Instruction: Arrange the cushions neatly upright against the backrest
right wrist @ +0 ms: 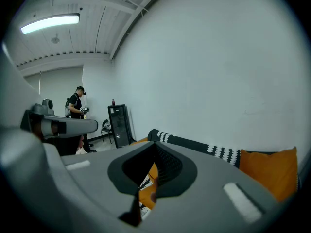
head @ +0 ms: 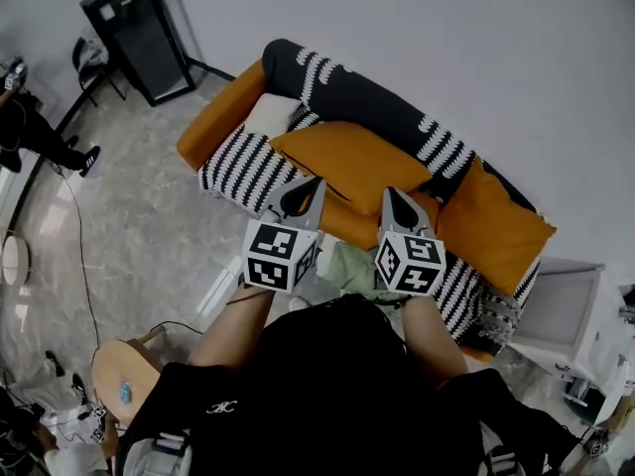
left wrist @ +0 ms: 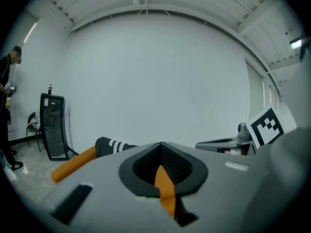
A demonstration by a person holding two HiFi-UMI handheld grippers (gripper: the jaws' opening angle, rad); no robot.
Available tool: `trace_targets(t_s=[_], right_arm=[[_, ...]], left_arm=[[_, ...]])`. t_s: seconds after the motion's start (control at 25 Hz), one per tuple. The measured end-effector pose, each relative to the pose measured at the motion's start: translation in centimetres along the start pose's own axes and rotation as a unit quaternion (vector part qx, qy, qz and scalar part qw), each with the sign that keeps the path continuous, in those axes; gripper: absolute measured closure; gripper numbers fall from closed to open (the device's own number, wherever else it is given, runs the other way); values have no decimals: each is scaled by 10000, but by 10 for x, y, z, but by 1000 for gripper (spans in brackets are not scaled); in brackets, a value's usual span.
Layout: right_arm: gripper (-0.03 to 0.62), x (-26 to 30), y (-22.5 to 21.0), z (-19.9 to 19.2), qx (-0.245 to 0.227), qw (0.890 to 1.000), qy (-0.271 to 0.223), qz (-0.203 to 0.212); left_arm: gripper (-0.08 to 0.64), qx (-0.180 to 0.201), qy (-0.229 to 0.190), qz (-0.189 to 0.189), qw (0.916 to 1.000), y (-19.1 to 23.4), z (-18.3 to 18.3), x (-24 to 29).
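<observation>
The orange sofa (head: 220, 117) has a black throw with white stripes (head: 372, 97) over its backrest. One orange cushion (head: 347, 157) lies flat on the middle of the seat. A second orange cushion (head: 491, 226) leans at the right end. A white cushion (head: 270, 115) sits at the left end, behind a black-and-white striped cushion (head: 243, 172). My left gripper (head: 303, 194) and right gripper (head: 396, 202) hang side by side over the front edge of the seat, both shut and empty. In the right gripper view the jaws (right wrist: 146, 178) point at the seat, with the orange cushion (right wrist: 269, 171) at the right.
A black cabinet (head: 139, 33) stands left of the sofa. A white box-like unit (head: 566, 315) is at the sofa's right end. A round wooden stool (head: 124, 375) and a cable on the floor are at my left. A person (head: 30, 127) stands at the far left.
</observation>
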State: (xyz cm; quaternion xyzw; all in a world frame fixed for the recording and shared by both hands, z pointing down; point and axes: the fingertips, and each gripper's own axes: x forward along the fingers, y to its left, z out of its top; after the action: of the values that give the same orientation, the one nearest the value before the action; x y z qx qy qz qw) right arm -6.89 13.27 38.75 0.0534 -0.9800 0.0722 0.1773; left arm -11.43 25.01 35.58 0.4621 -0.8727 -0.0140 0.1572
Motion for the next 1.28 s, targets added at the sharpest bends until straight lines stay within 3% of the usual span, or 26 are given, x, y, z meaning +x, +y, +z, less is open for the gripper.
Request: trace_targets(t_s=[0.2, 0.4, 0.56, 0.84, 1.12, 1.28], right_arm=[[586, 19, 7, -20, 263, 9992, 291, 25], [586, 56, 5, -26, 329, 9987, 383, 28], [585, 97, 8, -23, 369, 9987, 354, 68], [584, 158, -7, 4, 384, 9989, 251, -99], [585, 200, -62, 16, 508, 9969, 408, -437], [586, 211, -87, 10, 479, 9958, 602, -497]], left_arm=[[552, 101, 178, 406, 9990, 39, -14, -9], [552, -133, 290, 553, 9980, 73, -17, -3], [552, 96, 356, 688, 9969, 104, -10, 15], [552, 558, 626, 518, 9951, 145, 13, 77], [552, 722, 887, 228, 9932, 154, 26, 156], [552, 933, 1049, 251, 9898, 165, 26, 191]])
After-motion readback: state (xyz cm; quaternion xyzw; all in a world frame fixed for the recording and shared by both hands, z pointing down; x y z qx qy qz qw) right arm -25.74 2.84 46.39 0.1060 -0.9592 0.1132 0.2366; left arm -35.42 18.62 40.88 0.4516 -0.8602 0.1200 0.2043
